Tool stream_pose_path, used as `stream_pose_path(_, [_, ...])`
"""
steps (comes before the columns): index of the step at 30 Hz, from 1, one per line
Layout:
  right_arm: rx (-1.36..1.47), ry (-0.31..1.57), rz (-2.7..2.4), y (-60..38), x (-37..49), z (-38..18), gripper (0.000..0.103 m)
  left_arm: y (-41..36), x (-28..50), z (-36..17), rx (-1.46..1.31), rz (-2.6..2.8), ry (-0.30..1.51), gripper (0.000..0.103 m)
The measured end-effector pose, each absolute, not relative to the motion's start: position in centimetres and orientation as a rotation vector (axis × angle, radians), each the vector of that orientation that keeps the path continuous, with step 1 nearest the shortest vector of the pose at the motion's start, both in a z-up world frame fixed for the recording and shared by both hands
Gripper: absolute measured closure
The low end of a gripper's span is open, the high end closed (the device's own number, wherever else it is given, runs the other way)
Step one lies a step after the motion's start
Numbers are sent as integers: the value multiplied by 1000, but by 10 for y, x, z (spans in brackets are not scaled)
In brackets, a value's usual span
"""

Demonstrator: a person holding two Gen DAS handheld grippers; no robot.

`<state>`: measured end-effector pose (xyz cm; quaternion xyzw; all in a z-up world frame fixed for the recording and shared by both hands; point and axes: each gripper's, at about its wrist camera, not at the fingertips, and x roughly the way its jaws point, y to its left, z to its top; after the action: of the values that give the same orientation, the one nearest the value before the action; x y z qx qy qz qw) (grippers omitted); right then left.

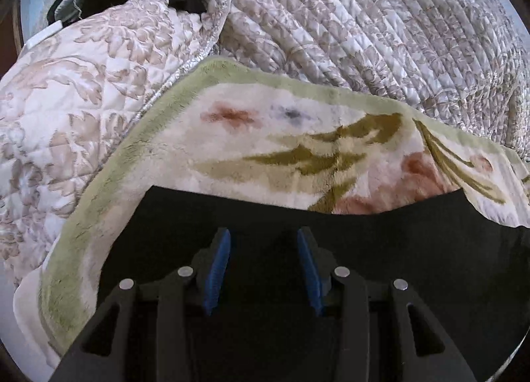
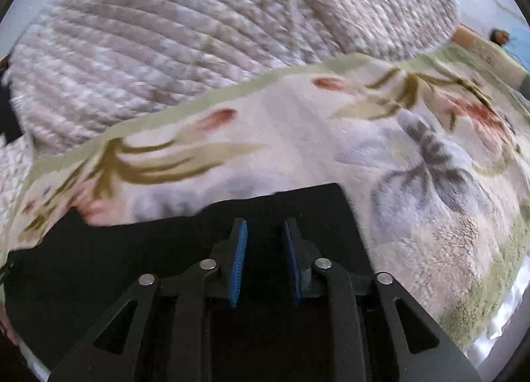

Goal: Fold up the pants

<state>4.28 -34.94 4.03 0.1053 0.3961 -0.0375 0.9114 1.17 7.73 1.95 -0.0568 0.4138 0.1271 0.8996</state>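
Left wrist view: the left gripper stands partly spread over the black pants, its 2 blue pads apart with nothing pinched. The pants' far edge lies just ahead; beyond it the fleece blanket lies bare up to the quilt.

Right wrist view: the right gripper stands narrowly parted above the pants, gripping nothing. The pants' corner lies just ahead to the right, with bare blanket beyond.

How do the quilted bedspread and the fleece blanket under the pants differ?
The quilted bedspread is stitched in ridged rows with a small grey-beige leaf print; the fleece blanket is plush with large olive, pink and grey flowers. The fleece blanket has a plain green border and lies over the bedspread, directly under the black pants. Both have pale grounds and floral motifs.
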Motion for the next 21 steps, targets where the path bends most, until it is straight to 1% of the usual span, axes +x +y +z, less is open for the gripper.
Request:
stream_pose_path(1, [204, 809, -50, -341, 39, 42, 74, 77, 9, 21, -115, 263, 854, 58])
stream_pose_path(3, [172, 796, 5, -323, 31, 47, 67, 75, 0, 24, -104, 261, 847, 58])
stream_pose_path(5, [145, 786, 49, -308, 22, 49, 65, 74, -8, 27, -103, 256, 841, 58])
stream_pose_path(12, [73, 798, 183, -266, -16, 41, 65, 65, -39, 32, -77, 251, 819, 56])
stream_pose_path(19, [8, 813, 236, -243, -41, 30, 65, 75, -64, 17, -92, 307, 841, 56])
stream_pose_path(20, [2, 821, 244, -240, -43, 28, 65, 79, -67, 13, -104, 313, 851, 55])
stream_pose_path(21, [-1, 838, 249, -239, -43, 24, 65, 84, -70, 11, -121, 308, 849, 51])
